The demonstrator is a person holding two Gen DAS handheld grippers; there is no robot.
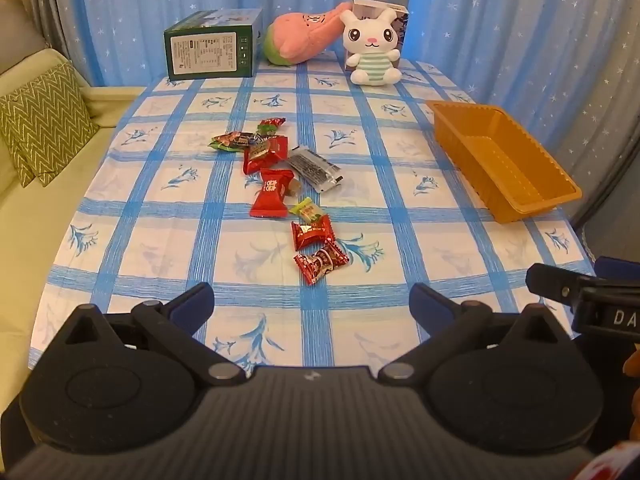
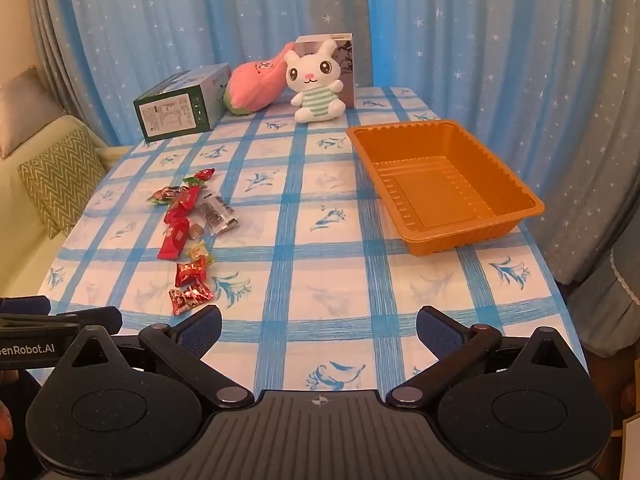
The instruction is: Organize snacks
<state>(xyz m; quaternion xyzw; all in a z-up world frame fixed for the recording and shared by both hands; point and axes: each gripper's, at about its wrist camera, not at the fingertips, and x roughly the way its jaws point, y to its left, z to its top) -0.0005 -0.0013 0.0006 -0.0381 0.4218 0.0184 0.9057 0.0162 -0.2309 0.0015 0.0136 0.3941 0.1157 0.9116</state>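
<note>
Snacks (image 1: 280,184) scattered mid-table, orange tray (image 2: 440,184) empty at right.
Wrapped sweets, mostly red, lie in a loose line running away from the left gripper (image 1: 312,304), the nearer tool, straight ahead of it. Right gripper (image 2: 318,332) faces the tray. Both sets of fingers spread apart, holding nothing.

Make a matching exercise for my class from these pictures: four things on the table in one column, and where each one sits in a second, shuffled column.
Things:
1. orange tray
2. green box
3. white rabbit toy
4. sweets

Places:
A. far left corner of the table
B. scattered left of centre
C. right side, empty
D. far end, against an upright box

Pairs: 1-C, 2-A, 3-D, 4-B
</note>
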